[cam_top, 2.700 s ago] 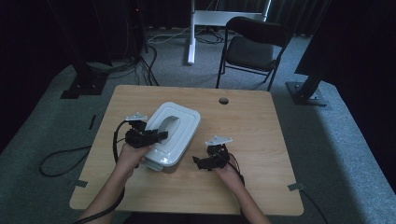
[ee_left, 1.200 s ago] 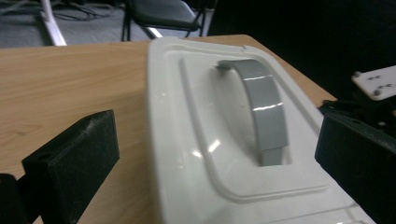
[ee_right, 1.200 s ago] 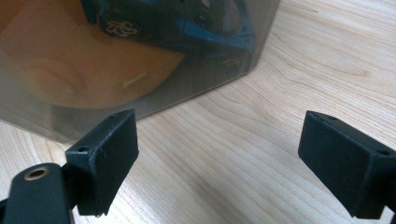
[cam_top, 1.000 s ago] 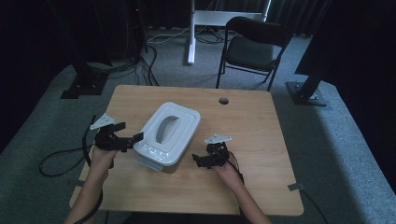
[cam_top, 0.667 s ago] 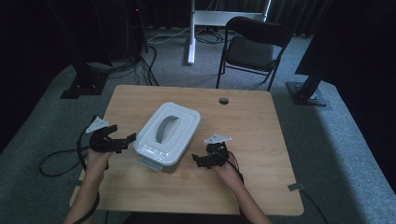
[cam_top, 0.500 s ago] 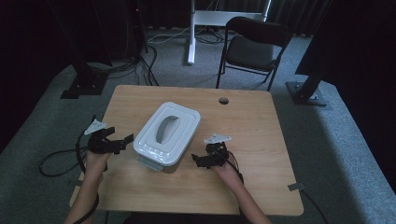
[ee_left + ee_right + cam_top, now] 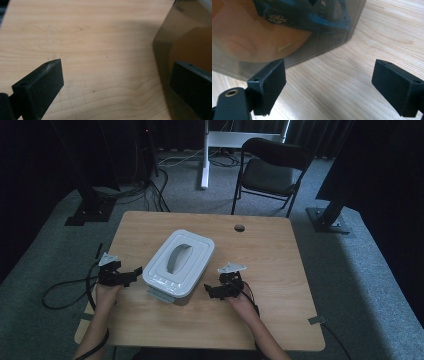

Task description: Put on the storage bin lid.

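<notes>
Wooden tabletop (image 7: 280,265) is carrying a lidded container (image 7: 179,263) near its left-centre, a blue toy car (image 7: 312,12) showing through its smoky wall. Left gripper (image 7: 131,273) and right gripper (image 7: 211,291) are flanking it, jaws spread wide, gripping nothing.

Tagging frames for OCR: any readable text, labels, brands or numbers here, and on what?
None readable.
Box: white lid shows no lettering.
Blue toy car seen through the box wall: a small mark near its top, too blurred to read.
Table: bare wood, no label.
</notes>
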Demonstrator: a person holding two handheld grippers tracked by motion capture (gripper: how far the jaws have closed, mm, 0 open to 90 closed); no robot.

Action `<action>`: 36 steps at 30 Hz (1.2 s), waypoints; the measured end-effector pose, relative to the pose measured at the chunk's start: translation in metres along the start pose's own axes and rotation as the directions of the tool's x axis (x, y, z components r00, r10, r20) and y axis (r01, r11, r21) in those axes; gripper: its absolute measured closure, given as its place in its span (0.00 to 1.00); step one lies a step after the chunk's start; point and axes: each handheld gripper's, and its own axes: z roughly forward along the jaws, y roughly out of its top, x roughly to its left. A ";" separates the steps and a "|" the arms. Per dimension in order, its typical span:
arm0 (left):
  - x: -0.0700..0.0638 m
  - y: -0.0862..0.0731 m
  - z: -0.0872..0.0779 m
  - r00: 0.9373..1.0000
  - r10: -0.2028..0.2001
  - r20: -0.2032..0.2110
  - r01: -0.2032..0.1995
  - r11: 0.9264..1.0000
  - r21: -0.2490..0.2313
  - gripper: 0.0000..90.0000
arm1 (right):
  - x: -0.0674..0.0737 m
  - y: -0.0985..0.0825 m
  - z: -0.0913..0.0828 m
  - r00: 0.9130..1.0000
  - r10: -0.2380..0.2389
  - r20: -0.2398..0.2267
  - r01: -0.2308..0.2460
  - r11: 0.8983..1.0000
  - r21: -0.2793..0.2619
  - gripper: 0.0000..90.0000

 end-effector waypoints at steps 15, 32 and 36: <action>-0.020 -0.004 0.029 0.997 0.026 0.076 -0.030 0.998 0.050 0.00 | 0.000 0.006 0.003 1.000 0.004 0.015 -0.004 1.000 -0.008 0.13; -0.044 -0.014 0.035 0.990 0.052 0.130 -0.062 0.995 0.074 0.00 | -0.003 0.003 0.003 1.000 0.021 0.021 -0.021 1.000 -0.016 0.13; -0.050 -0.015 0.038 0.989 0.059 0.139 -0.070 0.994 0.078 0.00 | -0.007 -0.001 0.001 0.999 0.025 0.021 -0.025 1.000 -0.009 0.13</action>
